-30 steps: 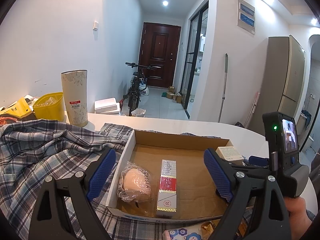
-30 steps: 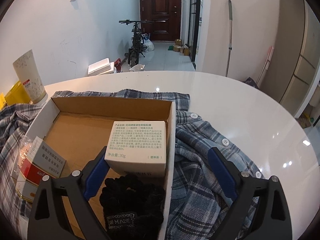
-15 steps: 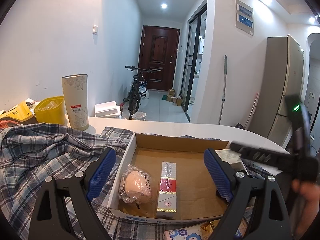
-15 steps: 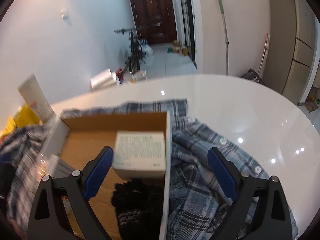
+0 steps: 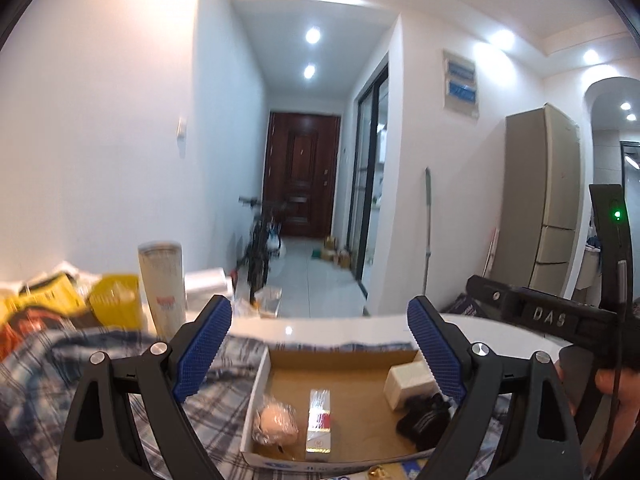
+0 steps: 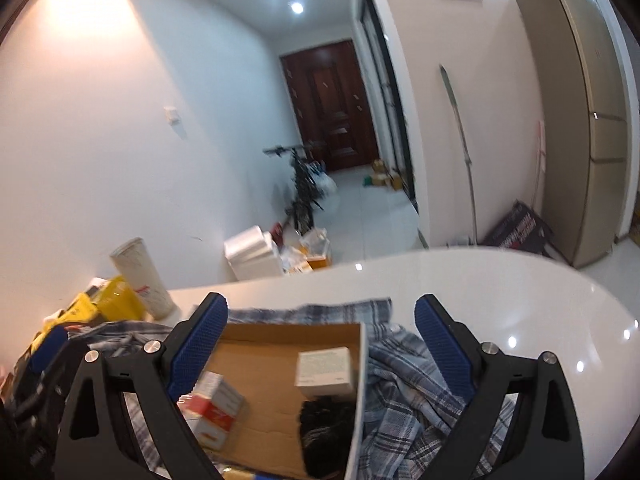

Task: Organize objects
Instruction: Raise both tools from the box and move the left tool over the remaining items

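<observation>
Both claws higher; box full.

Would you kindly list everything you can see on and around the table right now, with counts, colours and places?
cardboard box: 1, brown inside, white outside, on the shirt
wrapped round item: 1, pale, box's near left
red-and-white carton: 1, beside it
square carton: 1, cream, box's right
black knit item: 1, in front of that carton
plaid shirt: 1, blue-grey, under the box
tumbler: 1, cream, upright, table's far left
yellow container: 1, left of tumbler
table: 1, white
bicycle: 1, dark, hallway
door: 1, dark brown, hallway end
left gripper: open, empty
right gripper: open, empty
</observation>
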